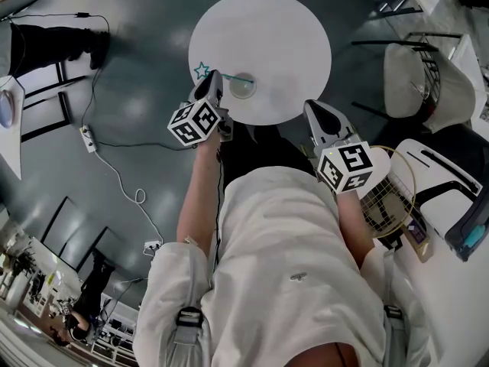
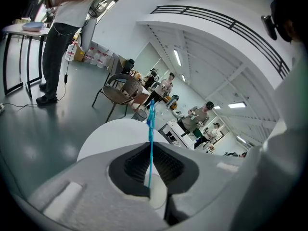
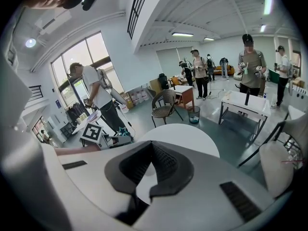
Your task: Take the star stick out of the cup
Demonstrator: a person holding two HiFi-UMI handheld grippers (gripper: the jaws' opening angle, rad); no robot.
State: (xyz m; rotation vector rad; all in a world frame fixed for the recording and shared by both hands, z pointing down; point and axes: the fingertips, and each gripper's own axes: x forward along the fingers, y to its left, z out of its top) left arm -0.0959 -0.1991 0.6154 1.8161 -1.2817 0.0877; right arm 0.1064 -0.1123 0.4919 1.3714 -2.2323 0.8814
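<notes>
The star stick (image 1: 202,70) leans in the cup (image 1: 243,89) near the 6 o'clock edge of the round counter (image 1: 283,29). Its long axis is tilted low, with the star end pointing toward 10 o'clock. The left tongs (image 1: 215,81) are clenched on its shaft, apparently ready to draw it out. The right tongs (image 1: 312,109) are closed on nothing at 4 o'clock, clear of the pull.

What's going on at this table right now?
A person stands at a round white table with a gripper in each hand. The left gripper is shut on the thin blue star stick, whose lower end seems to sit in the cup near the table's edge. The right gripper hangs back, shut and empty.
</notes>
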